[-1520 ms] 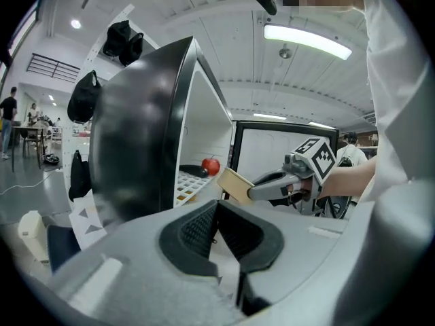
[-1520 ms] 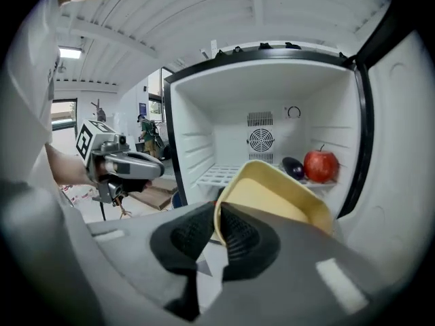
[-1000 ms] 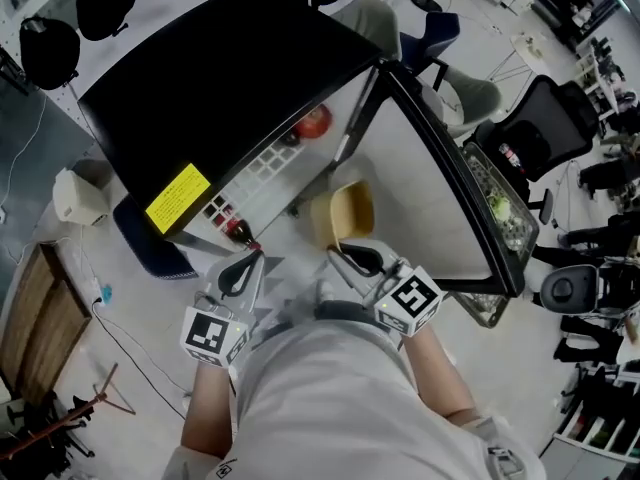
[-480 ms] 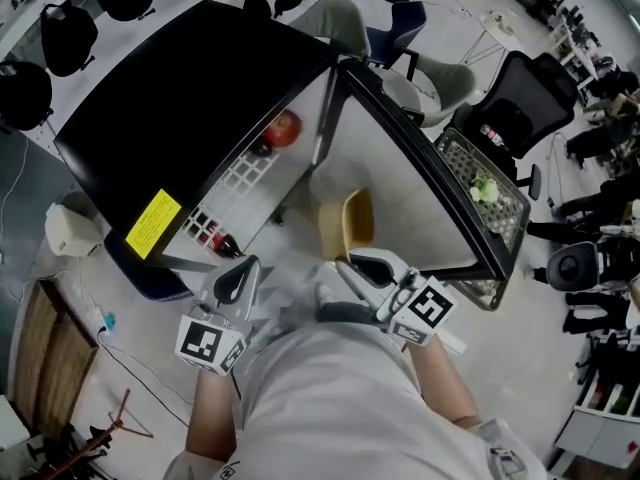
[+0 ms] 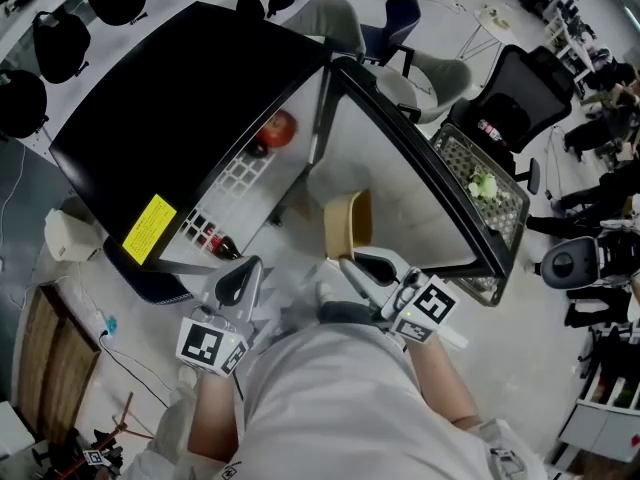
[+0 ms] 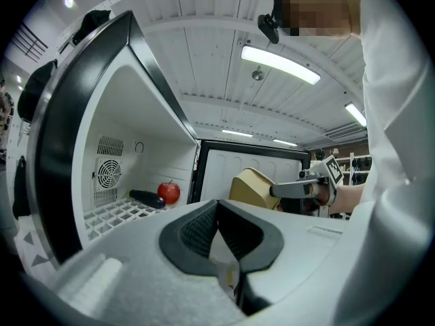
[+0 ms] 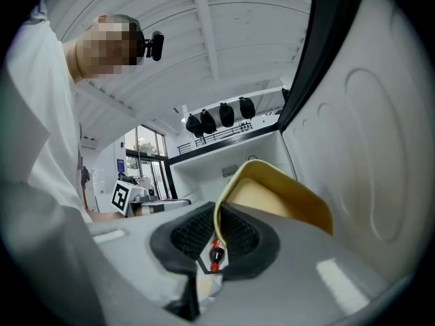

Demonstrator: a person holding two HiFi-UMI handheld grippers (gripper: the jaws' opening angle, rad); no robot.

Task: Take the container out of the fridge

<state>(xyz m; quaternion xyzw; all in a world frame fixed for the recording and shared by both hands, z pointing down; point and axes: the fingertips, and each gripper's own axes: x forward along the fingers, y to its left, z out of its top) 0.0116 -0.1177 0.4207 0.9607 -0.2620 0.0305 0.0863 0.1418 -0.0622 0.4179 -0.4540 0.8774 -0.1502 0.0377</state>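
The black mini fridge (image 5: 180, 108) stands with its door (image 5: 430, 183) swung open. A tan container (image 5: 347, 223) hangs in front of the open compartment, outside the shelves and beside the door's white inner face. My right gripper (image 5: 352, 263) is shut on its near rim; the rim (image 7: 217, 212) runs between the dark pads, and the container's body (image 7: 279, 202) rises beyond them. My left gripper (image 5: 240, 273) is to the left, shut with nothing in it; its pads (image 6: 204, 233) meet. From there the container (image 6: 253, 185) shows held by the right gripper (image 6: 280, 191).
A red apple (image 5: 278, 128) and a dark long thing (image 6: 146, 198) lie on the white wire shelf (image 5: 240, 173). Red-capped bottles (image 5: 215, 240) sit low in the fridge. Office chairs (image 5: 525, 98), a wire basket (image 5: 485, 193) and hanging black bags (image 5: 40, 43) surround it.
The right gripper has drawn the container a little back toward me and rolled slightly. The left gripper has shifted a little. Both grips are unchanged.
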